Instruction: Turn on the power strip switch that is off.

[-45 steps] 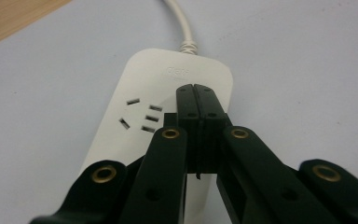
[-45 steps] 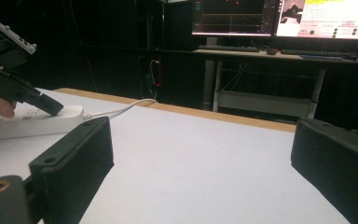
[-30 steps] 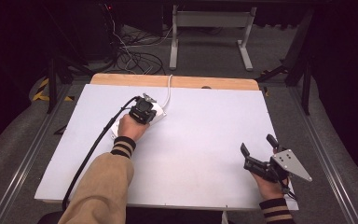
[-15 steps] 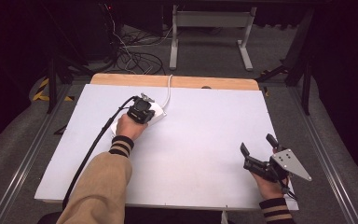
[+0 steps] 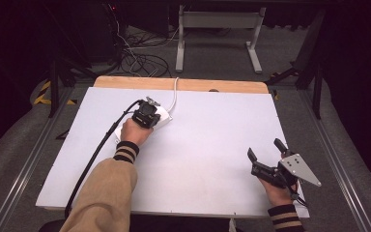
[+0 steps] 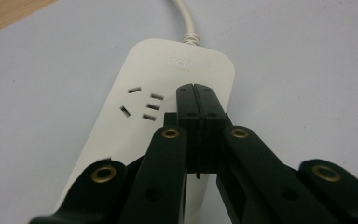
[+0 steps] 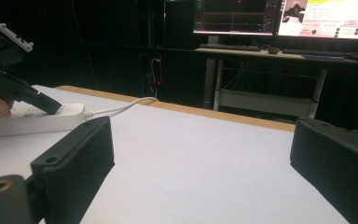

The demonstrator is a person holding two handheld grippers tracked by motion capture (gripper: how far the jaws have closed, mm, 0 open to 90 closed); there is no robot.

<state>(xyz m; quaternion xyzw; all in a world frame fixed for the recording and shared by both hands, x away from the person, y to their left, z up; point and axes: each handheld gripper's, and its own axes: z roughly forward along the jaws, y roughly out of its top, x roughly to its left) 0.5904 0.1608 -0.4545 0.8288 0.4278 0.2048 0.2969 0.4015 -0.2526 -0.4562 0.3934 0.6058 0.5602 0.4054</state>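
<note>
While closed left gripper (image 6: 196, 91) rests on power strip (image 6: 168, 70), right gripper (image 5: 265, 155) gapes near table edge (image 5: 174, 212).

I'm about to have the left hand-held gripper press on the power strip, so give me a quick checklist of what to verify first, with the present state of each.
1. Left hand-held gripper shut, for a firm pressing tip: ok, its jaws meet.
2. Tip over the power strip: ok, it sits above the top face, beside a set of socket slots.
3. Tip touching the strip: cannot tell.
4. Strip lying flat on the white table: ok.
5. Strip's white cord free of the jaws: ok, it leaves the far end.
6. Right hand-held gripper out of the way: ok, open and apart near the table's front right corner.
</note>
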